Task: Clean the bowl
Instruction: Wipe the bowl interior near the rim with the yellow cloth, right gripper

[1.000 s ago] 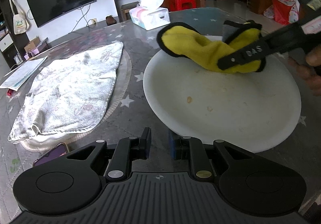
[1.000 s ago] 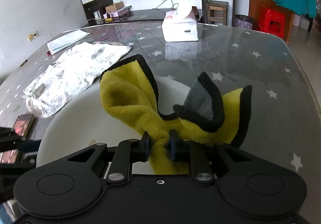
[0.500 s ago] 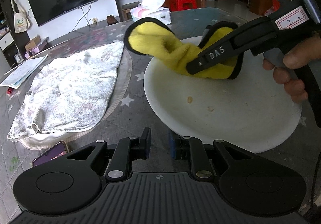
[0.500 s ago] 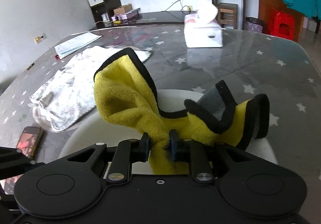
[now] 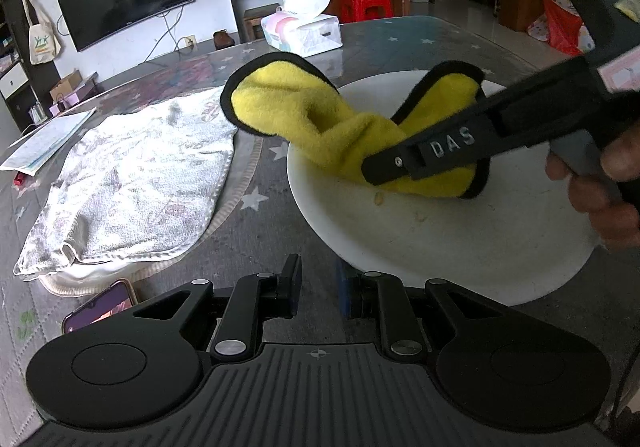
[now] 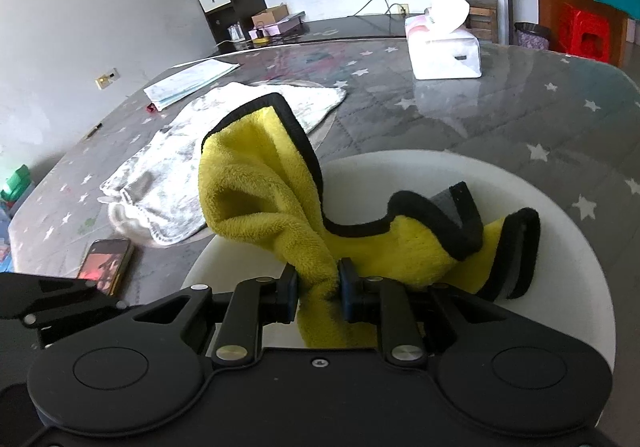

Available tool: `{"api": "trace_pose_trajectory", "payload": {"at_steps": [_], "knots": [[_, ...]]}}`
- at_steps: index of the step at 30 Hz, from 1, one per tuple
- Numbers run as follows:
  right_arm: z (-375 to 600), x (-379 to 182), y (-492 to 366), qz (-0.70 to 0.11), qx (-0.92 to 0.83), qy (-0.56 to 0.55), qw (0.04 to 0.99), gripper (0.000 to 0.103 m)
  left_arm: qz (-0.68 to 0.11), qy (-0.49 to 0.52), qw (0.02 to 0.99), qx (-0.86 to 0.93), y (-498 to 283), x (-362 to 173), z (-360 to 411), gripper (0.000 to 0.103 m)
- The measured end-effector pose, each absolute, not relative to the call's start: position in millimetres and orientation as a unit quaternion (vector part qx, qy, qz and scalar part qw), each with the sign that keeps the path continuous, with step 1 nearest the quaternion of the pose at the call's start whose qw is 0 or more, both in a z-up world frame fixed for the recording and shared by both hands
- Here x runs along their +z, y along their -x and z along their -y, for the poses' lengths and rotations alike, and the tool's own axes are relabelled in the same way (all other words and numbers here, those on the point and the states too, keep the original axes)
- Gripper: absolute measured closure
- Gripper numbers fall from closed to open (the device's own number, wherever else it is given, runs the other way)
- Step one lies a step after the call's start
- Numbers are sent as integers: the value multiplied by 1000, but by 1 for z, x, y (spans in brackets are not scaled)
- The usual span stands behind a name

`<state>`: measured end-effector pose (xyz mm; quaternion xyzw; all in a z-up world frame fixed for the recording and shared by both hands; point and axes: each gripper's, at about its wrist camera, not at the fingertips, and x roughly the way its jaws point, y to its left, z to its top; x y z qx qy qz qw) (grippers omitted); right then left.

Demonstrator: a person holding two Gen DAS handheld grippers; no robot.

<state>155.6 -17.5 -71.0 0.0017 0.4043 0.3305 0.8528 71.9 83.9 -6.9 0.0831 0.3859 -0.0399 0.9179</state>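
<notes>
1. A phone (image 5: 98, 305) lies on the bench (image 5: 420, 39), partly hidden behind the left claw (image 5: 318, 293).
2. The left claw hovers spread and empty, just beside the white bowl (image 5: 460, 247).
3. The right claw (image 6: 318, 285) pinches a yellow cloth (image 6: 260, 191) over the bowl, hiding part of the interior.
4. Food specks (image 5: 379, 199) show beside the cloth.

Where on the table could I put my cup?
Bare table lies between the tissue box and the dish, and on its right. The left is crowded: towel, phone, papers.
</notes>
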Motion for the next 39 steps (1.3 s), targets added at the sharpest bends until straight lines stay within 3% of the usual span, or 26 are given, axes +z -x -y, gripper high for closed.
{"api": "trace_pose_trajectory", "payload": {"at_steps": [39], "knots": [[57, -73, -105, -430, 345, -44, 833, 80, -384, -77, 919, -34, -70, -10, -84, 84]]}}
